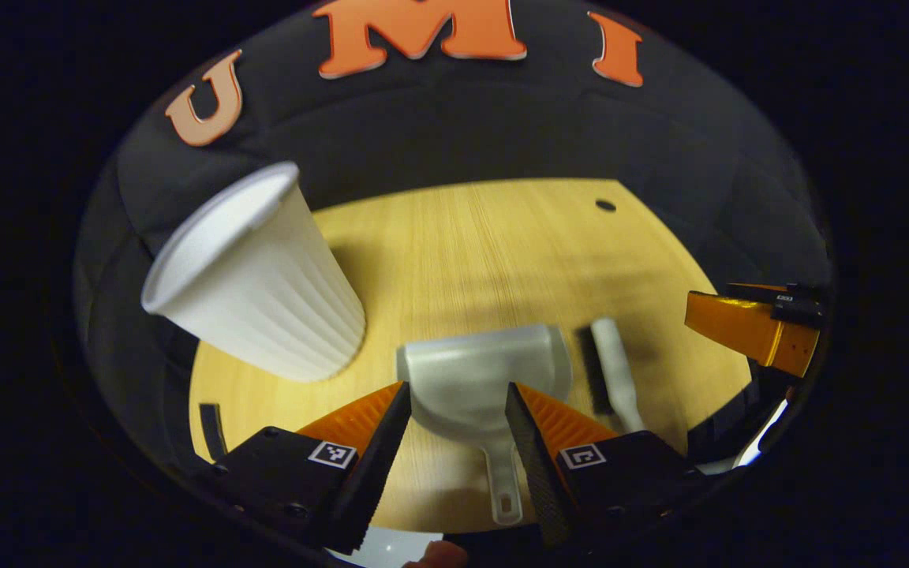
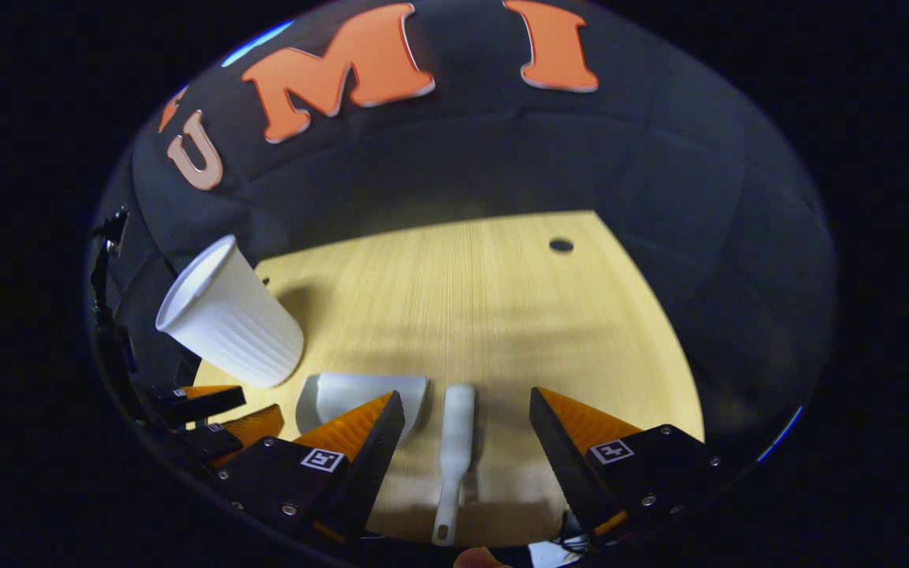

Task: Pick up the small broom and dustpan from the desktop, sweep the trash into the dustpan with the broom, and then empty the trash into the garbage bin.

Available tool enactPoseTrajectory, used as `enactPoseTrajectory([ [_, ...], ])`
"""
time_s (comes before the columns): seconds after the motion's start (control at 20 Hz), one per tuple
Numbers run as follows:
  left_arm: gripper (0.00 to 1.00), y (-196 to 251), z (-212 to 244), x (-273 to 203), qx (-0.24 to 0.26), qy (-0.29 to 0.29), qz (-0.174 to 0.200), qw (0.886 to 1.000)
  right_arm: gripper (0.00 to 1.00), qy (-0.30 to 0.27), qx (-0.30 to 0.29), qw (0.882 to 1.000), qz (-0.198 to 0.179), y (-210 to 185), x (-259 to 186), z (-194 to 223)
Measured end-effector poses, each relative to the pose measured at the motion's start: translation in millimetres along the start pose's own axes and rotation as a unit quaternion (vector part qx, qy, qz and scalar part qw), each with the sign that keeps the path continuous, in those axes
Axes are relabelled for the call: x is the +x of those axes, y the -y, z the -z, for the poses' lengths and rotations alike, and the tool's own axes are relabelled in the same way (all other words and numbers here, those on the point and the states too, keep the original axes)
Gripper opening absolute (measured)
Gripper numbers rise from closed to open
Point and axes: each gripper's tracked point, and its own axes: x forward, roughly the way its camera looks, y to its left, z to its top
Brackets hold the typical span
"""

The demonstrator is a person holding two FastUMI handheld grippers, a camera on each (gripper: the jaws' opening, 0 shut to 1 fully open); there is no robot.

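Observation:
A pale grey dustpan [image 1: 478, 379] lies flat on the wooden desktop [image 1: 502, 252], handle toward me. My left gripper [image 1: 458, 394] hovers open over it, one finger on each side of the handle's root, not touching. Right of the pan lies the small white broom [image 1: 612, 371] with dark bristles. In the right gripper view the broom [image 2: 454, 442] lies between the fingers of my open right gripper [image 2: 466, 402], handle toward me, and the dustpan [image 2: 360, 398] sits to its left, partly behind the left finger. The ribbed white bin [image 1: 253, 276] stands at the left.
The white bin [image 2: 226, 323] stands near the desk's left edge. The right gripper [image 1: 754, 327] shows at the right edge of the left gripper view; the left gripper [image 2: 202, 414] shows low left in the right gripper view. A small round hole [image 2: 561, 245] marks the far desktop [image 2: 502, 315].

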Motion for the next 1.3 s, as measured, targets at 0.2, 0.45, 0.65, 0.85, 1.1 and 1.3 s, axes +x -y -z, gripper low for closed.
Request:
enactPoseTrajectory([
  [0.2, 0.84, -30.7, -136.5, -44.6, -0.01, 0.21, -0.031, 0.977, 0.97, 0.148, -0.01, 0.989, -0.016, -17.6, -47.2, -82.2],
  [0.45, 0.88, -36.5, -214.5, -113.4, -0.031, 0.408, -0.04, 0.912, 0.96, 0.3, -0.031, 0.953, -0.025, -22.3, -92.9, -111.0],
  [0.65, 0.9, -33.9, -215.8, -115.2, -0.076, 0.401, -0.031, 0.912, 0.96, 0.342, -0.056, 0.938, -0.005, -27.2, -107.0, -113.0],
  [0.85, 0.92, -29.7, -204.9, -110.1, -0.073, 0.391, -0.029, 0.917, 0.95, 0.339, -0.053, 0.939, -0.005, -24.7, -99.4, -109.1],
  [1.1, 0.91, -27.3, -192.4, -107.4, -0.055, 0.398, -0.038, 0.915, 0.95, 0.34, -0.042, 0.939, 0.01, -23.0, -92.1, -107.0],
  [1.3, 0.91, -26.4, -193.5, -102.9, -0.05, 0.395, -0.035, 0.917, 0.95, 0.342, -0.045, 0.939, 0.013, -24.1, -91.0, -106.0],
])
